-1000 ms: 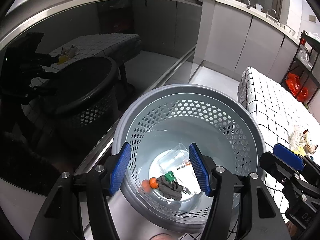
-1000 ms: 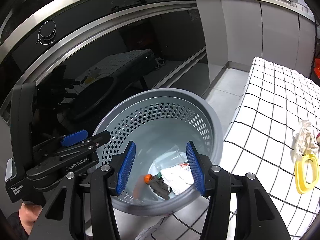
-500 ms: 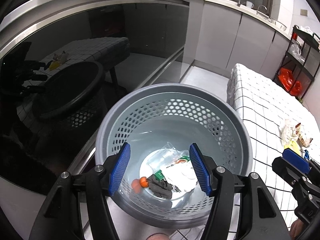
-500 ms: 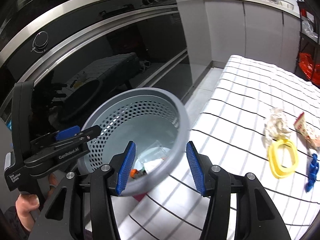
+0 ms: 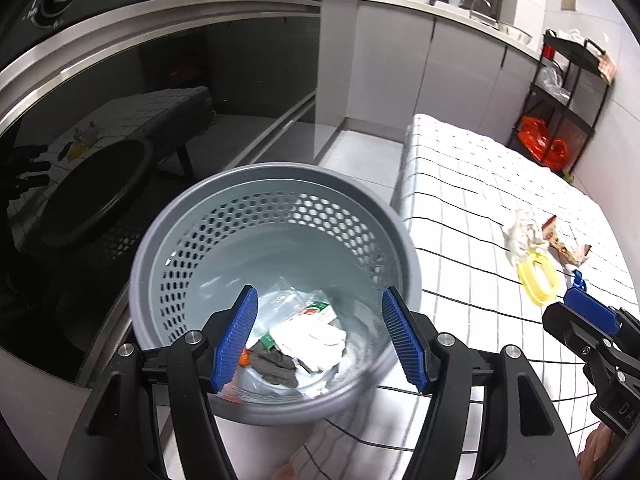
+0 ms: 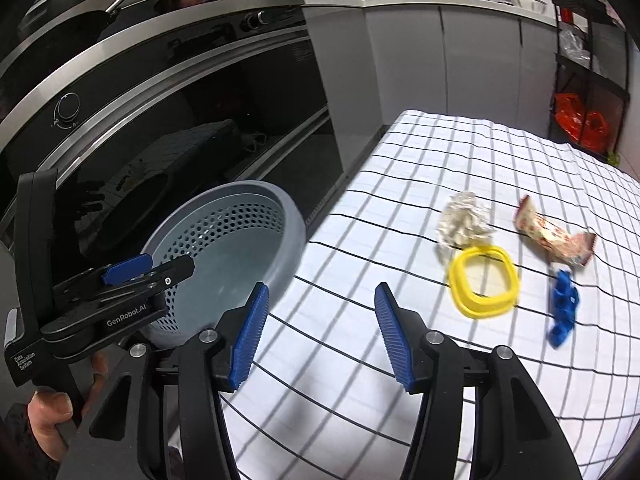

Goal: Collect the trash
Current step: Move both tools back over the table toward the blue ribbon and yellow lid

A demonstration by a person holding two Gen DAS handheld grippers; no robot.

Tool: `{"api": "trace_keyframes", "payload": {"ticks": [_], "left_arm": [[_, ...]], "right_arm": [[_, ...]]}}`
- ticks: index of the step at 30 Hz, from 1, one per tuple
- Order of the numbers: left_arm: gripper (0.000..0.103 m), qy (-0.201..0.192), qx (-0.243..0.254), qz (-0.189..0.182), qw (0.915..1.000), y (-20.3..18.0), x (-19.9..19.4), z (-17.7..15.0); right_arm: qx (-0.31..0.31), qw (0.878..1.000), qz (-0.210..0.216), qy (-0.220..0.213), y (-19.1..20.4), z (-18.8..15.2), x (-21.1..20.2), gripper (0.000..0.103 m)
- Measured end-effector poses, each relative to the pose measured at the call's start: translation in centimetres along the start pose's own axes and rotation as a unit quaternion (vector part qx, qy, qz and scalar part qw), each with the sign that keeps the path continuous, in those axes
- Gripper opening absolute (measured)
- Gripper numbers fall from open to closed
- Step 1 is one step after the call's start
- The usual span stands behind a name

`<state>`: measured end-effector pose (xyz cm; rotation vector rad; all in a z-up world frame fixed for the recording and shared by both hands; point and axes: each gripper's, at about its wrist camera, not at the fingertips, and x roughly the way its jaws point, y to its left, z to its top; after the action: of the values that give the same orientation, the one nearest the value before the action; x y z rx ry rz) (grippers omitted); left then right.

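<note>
Four scraps are left on the checked tablecloth (image 6: 360,248): a crumpled tissue (image 6: 462,218), a snack wrapper (image 6: 554,236), a yellow ring (image 6: 484,283), a blue clip (image 6: 563,307). The grey bin (image 5: 276,280) is kept just beside the table edge, likely so drops stay short; paper and wrappers are already held inside. The right gripper (image 6: 320,334) is aimed at the cloth, released, nothing between its jaws. The left gripper (image 5: 318,338) is poised over the bin, jaws just widened, empty.

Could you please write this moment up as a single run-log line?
left gripper: open, empty, over bin | right gripper: open, empty, over tablecloth | remaining: tissue, wrapper, yellow ring, blue piece
</note>
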<state>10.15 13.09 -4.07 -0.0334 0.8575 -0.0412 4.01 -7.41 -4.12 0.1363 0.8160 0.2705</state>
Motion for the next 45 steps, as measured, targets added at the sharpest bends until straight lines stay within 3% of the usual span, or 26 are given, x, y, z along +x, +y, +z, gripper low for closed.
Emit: {"api": "trace_keyframes", "payload": {"ticks": [21, 45], "left_arm": [[0.069, 0.0, 0.055, -0.032, 0.998, -8.2, -0.2, -1.2], [0.073, 0.025, 0.096, -0.063, 0.9931, -16.0, 2.0, -1.7]], "right_arm": [[0.019, 0.997, -0.073, 0.003, -9.8, -2.4, -4.7, 0.056], [0.073, 0.995, -0.072, 0.007, -16.7, -4.4, -4.9, 0.056]]}}
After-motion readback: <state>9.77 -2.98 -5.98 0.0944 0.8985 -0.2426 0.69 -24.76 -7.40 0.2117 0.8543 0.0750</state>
